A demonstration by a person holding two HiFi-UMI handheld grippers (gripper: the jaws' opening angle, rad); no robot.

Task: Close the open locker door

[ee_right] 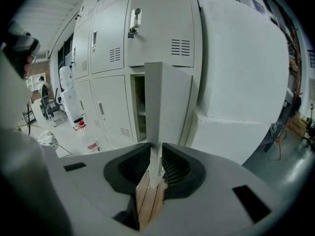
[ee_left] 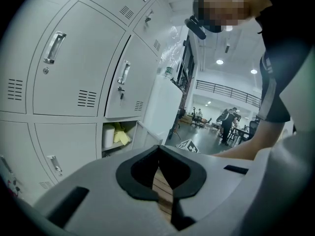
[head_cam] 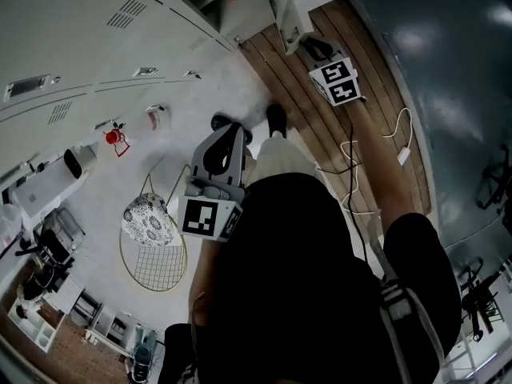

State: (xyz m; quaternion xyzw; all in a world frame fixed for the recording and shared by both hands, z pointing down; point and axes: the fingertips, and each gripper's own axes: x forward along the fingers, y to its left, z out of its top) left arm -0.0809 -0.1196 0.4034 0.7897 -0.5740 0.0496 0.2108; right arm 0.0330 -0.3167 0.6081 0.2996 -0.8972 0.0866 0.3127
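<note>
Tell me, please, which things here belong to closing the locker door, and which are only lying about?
For the job:
- open locker door
- right gripper, shut on the door's edge

Lying about:
- left gripper, shut, holding nothing
- racket on the floor
- patterned cloth on the racket
- white cable

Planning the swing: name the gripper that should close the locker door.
Right. The right gripper clamps the edge of the locker door; the left gripper is shut, empty, back by the person.
</note>
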